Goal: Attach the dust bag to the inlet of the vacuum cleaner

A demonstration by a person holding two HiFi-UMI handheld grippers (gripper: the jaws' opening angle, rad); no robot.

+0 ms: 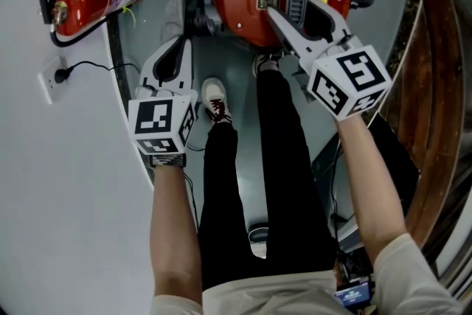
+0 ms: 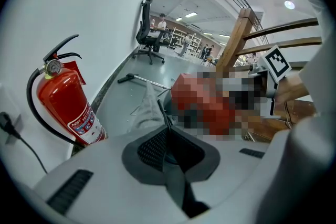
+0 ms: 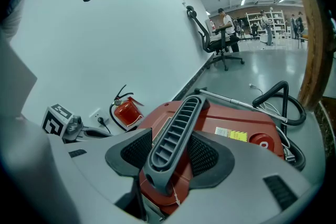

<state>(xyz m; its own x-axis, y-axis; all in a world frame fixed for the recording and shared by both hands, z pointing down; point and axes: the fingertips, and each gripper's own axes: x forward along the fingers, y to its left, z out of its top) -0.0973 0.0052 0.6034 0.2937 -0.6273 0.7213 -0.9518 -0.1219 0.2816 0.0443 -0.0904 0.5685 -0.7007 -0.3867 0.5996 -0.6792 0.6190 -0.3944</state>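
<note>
1. The red vacuum cleaner [image 1: 243,4] stands on the grey floor [image 1: 147,18] in front of the person's feet.
2. A fire extinguisher [image 1: 92,0] is by the wall, to the left.
3. The grey dust bag [image 2: 148,107] hangs just left of the vacuum cleaner, pinched in the narrowly closed left tool [image 2: 167,147].
4. The right tool [image 3: 169,152] clamps the vacuum cleaner's ribbed handle [image 3: 181,120].

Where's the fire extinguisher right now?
Upper left of the head view: the fire extinguisher stands beside the wall socket, left of the red vacuum cleaner.
</note>
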